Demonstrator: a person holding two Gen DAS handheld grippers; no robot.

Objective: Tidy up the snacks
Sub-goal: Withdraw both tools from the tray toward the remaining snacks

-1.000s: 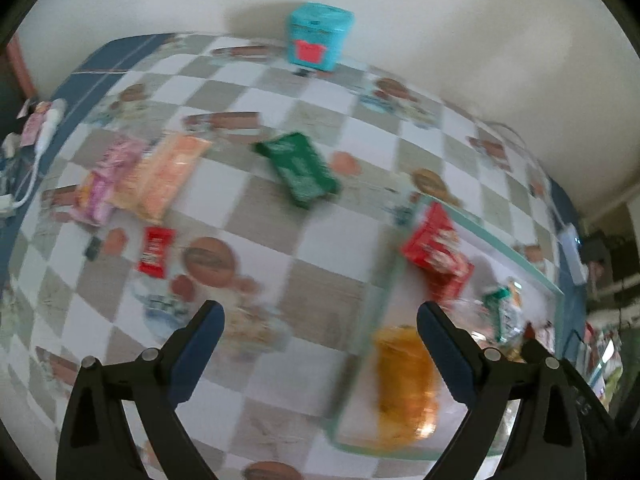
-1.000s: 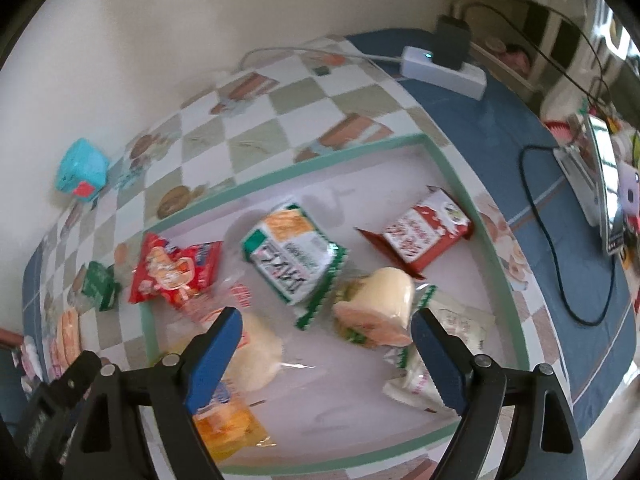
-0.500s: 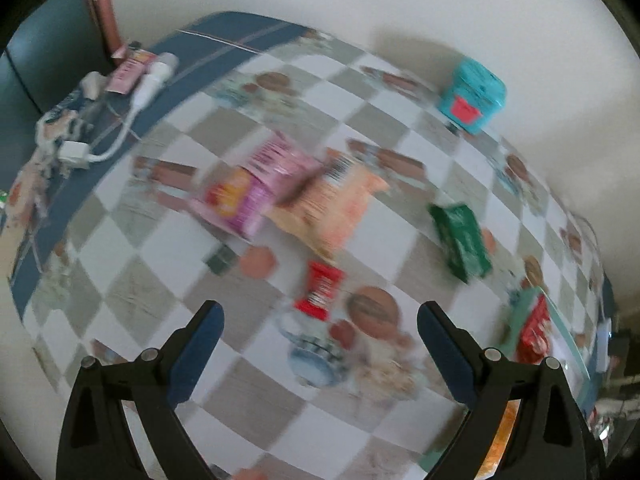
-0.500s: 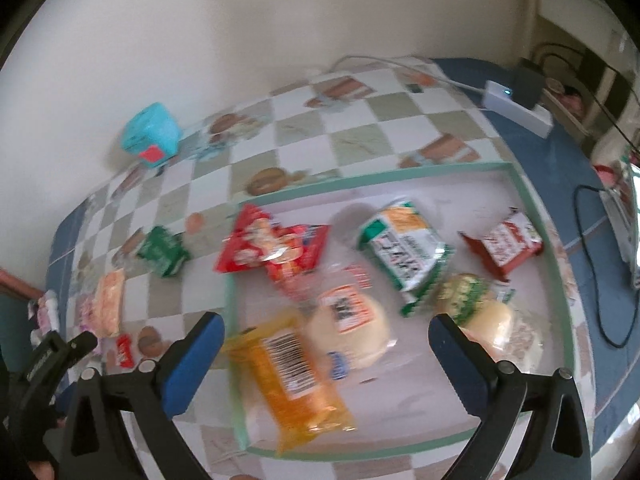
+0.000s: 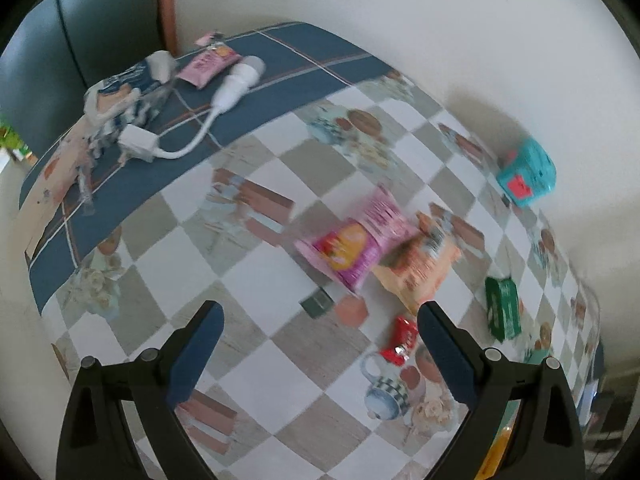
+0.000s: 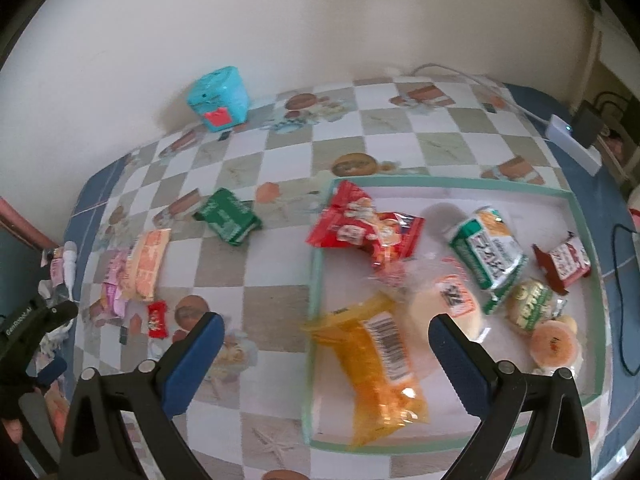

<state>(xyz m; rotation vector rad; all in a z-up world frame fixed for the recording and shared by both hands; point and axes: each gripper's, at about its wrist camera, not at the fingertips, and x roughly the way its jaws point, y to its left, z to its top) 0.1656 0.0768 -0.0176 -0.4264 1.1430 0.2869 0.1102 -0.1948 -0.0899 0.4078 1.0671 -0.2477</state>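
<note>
A green-rimmed tray [image 6: 316, 280] on the checked table holds several snack packs: a red bag [image 6: 360, 232], an orange pack [image 6: 376, 364], a green-white pack [image 6: 486, 252] and buns. Loose on the table lie a pink pack [image 5: 356, 244], a peach pack [image 5: 420, 268], a small red candy [image 5: 402, 340] and a green pack [image 5: 502, 308]. My left gripper [image 5: 320, 344] is open and empty, just short of the pink pack. My right gripper [image 6: 324, 348] is open and empty above the tray's left edge.
A teal box [image 6: 219, 98] stands by the wall. A white charger and cable [image 5: 188, 124] and small packets lie on the blue border at the table's left end. A white power strip [image 6: 572, 142] and a black cable lie right of the tray.
My left gripper has swung left, away from the tray and toward the loose packs. My right gripper has pulled back and turned left, so the tray's left edge and loose snacks show.
</note>
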